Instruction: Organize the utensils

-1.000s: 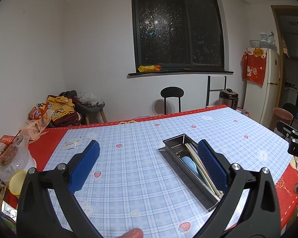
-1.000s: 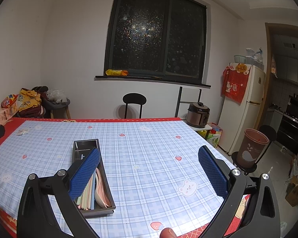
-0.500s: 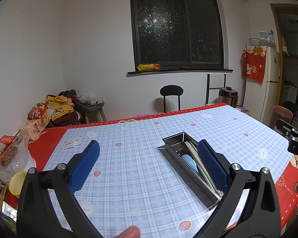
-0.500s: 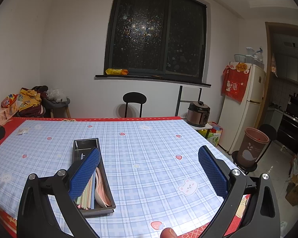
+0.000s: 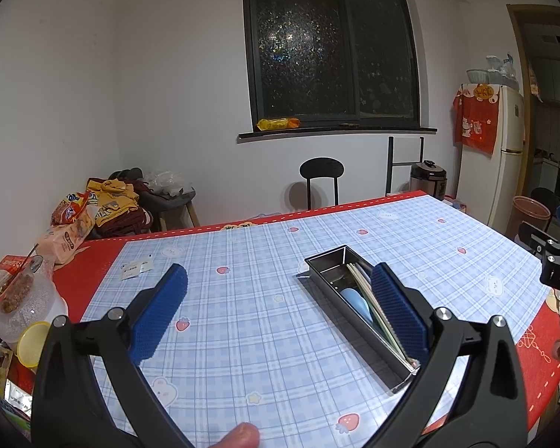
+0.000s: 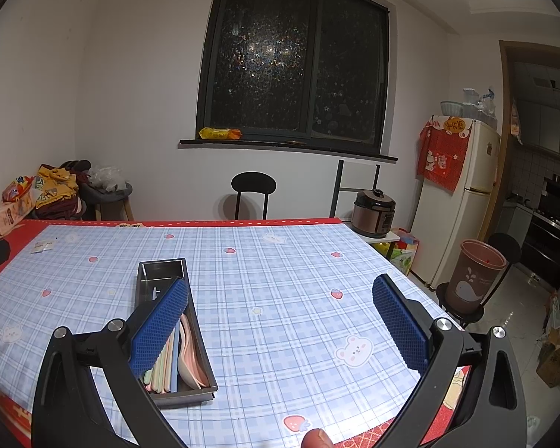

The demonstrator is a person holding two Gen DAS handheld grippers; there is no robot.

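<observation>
A long steel utensil tray (image 5: 326, 263) lies on the blue plaid tablecloth (image 5: 250, 298). It holds chopsticks (image 5: 358, 283) and a blue spoon (image 5: 354, 298). In the right wrist view the tray (image 6: 160, 268) shows pastel chopsticks (image 6: 164, 369) and a pink spoon (image 6: 190, 351). My left gripper (image 5: 278, 283) is open and empty above the table, its right pad in front of the tray. My right gripper (image 6: 280, 295) is open and empty, its left pad over the tray.
Snack bags and a plastic container (image 5: 22, 295) crowd the table's left end. Small paper packets (image 5: 136, 267) lie on the cloth. A black chair (image 6: 253, 194), a rice cooker (image 6: 375, 212), a fridge (image 6: 462, 194) and a brown bin (image 6: 475, 276) stand beyond the table.
Both grippers have stayed open. The left view has drifted back and up slightly, so the tray sits a little lower and farther. The right view is nearly unchanged.
</observation>
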